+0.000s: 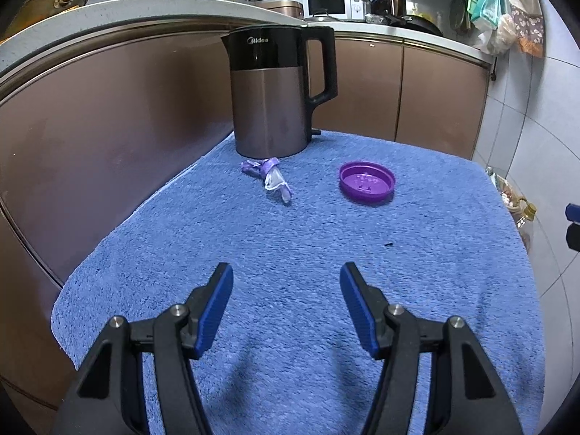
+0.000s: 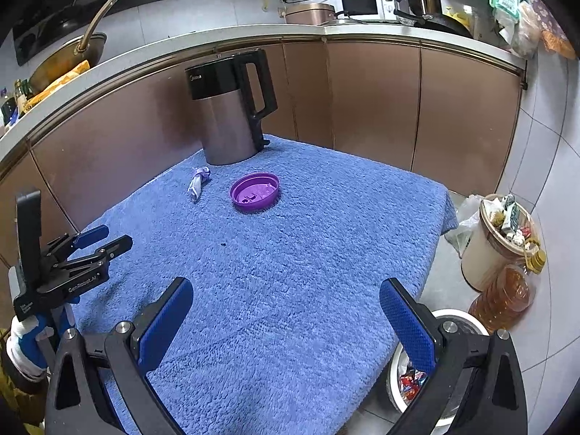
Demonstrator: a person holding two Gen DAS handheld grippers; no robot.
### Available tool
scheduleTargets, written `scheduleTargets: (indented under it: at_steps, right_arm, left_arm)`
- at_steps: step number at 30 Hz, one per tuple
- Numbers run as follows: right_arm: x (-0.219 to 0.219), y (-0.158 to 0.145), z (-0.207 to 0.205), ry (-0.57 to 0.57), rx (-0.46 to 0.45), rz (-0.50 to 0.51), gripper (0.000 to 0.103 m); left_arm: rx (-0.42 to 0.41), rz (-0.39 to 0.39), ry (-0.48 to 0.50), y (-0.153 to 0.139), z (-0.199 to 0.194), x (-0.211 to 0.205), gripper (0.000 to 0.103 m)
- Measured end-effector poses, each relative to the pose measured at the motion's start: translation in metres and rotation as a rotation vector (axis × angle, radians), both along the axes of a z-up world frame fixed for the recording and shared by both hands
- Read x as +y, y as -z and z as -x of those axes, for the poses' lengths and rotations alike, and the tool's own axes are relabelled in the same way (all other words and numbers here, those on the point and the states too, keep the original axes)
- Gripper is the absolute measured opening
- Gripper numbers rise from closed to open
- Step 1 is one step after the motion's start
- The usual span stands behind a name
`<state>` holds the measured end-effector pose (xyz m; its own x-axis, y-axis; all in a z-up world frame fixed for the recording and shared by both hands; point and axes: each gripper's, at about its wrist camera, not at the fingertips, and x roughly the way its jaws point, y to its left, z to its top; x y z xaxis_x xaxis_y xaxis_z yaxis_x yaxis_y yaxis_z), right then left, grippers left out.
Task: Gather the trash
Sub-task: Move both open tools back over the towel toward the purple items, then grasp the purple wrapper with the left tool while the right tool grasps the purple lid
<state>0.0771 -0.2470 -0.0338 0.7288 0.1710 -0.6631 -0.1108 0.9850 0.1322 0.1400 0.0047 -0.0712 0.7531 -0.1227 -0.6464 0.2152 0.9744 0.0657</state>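
wrapper [image 1: 269, 177] nr kettle [image 1: 270, 98], lid [image 1: 367, 182] beside

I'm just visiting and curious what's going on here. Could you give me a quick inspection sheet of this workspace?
Surface: blue towel covering a table.
Job's things: crumpled wrapper beside the kettle; purple lid, inner side up, apart from the wrapper; white bin below the table's edge.
Clutter: kettle, upright; a dark speck.
Grippers: left gripper and right gripper both open, empty, above the towel.
Cables: nothing seen.
Surroundings: brown cabinets, full trash pail, oil bottle, microwave.
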Motion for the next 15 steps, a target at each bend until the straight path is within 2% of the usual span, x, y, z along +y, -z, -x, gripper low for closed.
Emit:
scheduleTargets:
  at_steps: [10,15]
  right_arm:
    - [0.003,0.002,-0.036,-0.045,0.010,0.045,0.103]
    - [0.005,0.008,-0.071,-0.071,0.023,0.052,0.103]
  left_arm:
    - [0.030,-0.029,-0.031,0.011,-0.032,0.004,0.060]
    - [0.041,-0.035,-0.055,0.014,-0.066,0.008,0.060]
